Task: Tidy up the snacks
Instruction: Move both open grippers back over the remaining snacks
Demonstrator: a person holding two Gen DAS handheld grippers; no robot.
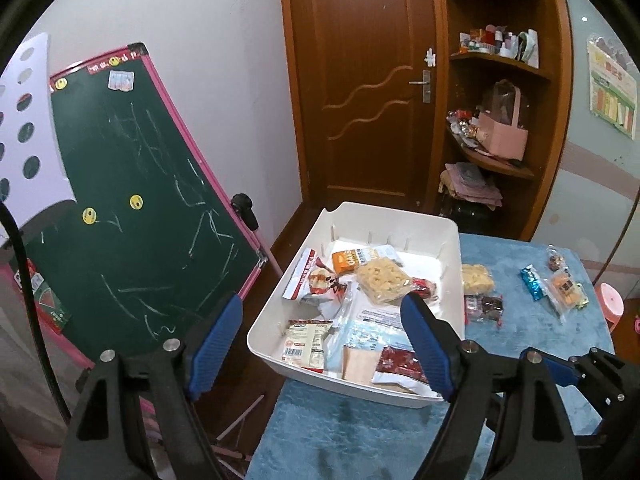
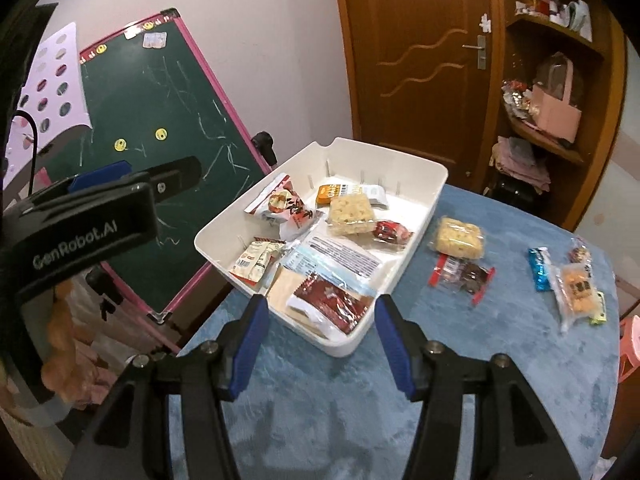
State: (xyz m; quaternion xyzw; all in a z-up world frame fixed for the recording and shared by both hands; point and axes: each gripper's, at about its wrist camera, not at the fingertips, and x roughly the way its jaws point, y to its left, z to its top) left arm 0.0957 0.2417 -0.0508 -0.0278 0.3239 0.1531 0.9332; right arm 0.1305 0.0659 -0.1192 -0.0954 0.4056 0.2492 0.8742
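A white bin (image 1: 452, 264) (image 2: 424, 216) sits on the blue-covered table and holds several snack packets, among them a puffed rice bar (image 1: 382, 280) (image 2: 350, 214) and a dark red packet (image 1: 400, 364) (image 2: 332, 304). Loose on the cloth to its right lie another rice bar (image 1: 476, 278) (image 2: 458, 236), a dark chocolate packet (image 1: 486, 306) (image 2: 464, 274), a blue packet (image 1: 532, 282) (image 2: 540, 268) and an orange cracker packet (image 1: 566, 290) (image 2: 580, 290). My left gripper (image 1: 320, 320) is open and empty above the bin's near left corner. My right gripper (image 2: 320, 320) is open and empty just in front of the bin's near edge.
A pink-framed green chalkboard (image 1: 132, 200) (image 2: 168, 152) leans left of the table. A brown door (image 1: 360, 80) and a wooden shelf unit (image 1: 500, 100) stand behind. A pink stool (image 1: 610, 300) is at the table's right edge. The left gripper's body (image 2: 92, 216) shows at left in the right wrist view.
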